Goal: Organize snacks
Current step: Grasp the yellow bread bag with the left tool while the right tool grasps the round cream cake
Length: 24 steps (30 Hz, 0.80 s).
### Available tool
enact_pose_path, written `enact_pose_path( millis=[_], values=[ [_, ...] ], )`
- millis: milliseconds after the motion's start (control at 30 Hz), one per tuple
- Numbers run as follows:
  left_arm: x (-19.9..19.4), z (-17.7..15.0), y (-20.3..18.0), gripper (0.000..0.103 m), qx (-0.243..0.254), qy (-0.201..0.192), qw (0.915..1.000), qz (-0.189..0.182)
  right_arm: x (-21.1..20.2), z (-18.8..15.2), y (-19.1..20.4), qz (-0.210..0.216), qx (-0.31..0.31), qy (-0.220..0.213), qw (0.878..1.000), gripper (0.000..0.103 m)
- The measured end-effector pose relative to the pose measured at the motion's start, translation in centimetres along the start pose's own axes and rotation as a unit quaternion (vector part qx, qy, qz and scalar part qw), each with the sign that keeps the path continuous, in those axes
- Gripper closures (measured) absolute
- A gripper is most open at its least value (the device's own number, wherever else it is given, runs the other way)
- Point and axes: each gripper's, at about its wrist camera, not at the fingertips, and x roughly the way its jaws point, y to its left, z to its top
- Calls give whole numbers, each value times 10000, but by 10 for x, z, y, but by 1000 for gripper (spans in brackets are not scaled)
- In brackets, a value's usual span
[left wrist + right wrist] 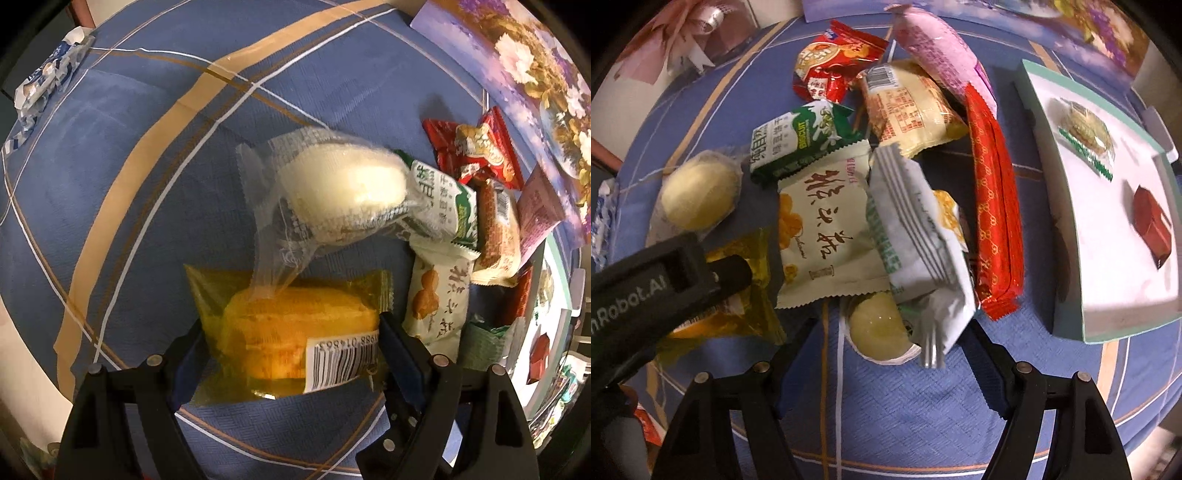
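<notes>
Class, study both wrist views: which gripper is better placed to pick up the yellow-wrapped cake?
Left. The left gripper already straddles the yellow-wrapped cake, jaws open on either side. The right gripper hovers over a round pale snack instead.

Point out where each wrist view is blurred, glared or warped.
Left wrist view: the white bun is smeared by blur, the cloth's stripes bow from fisheye. Right wrist view: the grey packet is blurred, and the tray is washed out.

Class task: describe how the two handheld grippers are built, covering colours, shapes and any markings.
Both grippers, left gripper and right gripper, are black, with angular fingers lined in dark blue and silver rivets at the joints. The left one's body shows pale lettering ending "nRobot.AI" in the right wrist view.
</notes>
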Motion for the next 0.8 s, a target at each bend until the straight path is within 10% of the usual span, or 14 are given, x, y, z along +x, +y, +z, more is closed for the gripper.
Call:
enact_pose_path(
  millis=[800],
  values=[
    [-11,-11,-29,28,167,-39,9998,-44,2,2,9,509,-17,-131,9986,57]
  ],
)
